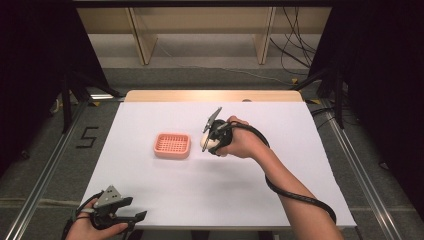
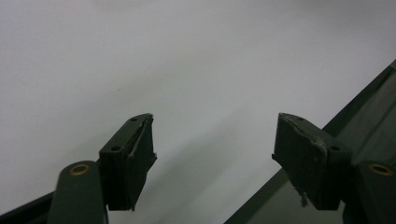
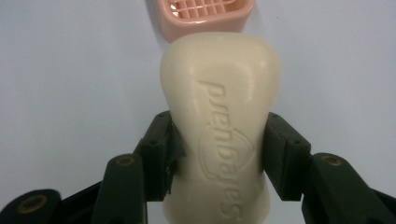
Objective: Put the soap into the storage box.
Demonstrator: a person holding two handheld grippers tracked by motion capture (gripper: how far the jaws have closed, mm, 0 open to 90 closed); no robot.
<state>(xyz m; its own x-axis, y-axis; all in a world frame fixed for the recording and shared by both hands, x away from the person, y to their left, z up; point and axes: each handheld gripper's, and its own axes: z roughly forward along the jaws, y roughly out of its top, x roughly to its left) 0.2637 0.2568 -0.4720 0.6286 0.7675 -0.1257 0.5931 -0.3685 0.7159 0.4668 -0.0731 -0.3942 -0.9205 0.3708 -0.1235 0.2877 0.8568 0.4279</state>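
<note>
Presently: cream soap bar (image 3: 219,126) clamped at its waist in right tongs (image 1: 210,139), held above mid-counter (image 1: 280,180), just beside pink slatted dish (image 1: 172,145). Pickup judged done; placing in dish likely left. Left tongs (image 2: 212,156) agape, empty, idle near counter's near-left corner.

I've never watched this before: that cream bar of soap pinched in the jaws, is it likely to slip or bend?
The soap bar looks solid and keeps its shape, so probably stiff. Its smooth, rounded sides could make it slippery, though the right hand-held gripper clamps its narrow waist, which likely helps. The embossed lettering looks crisp, suggesting a dry bar with decent grip.
</note>
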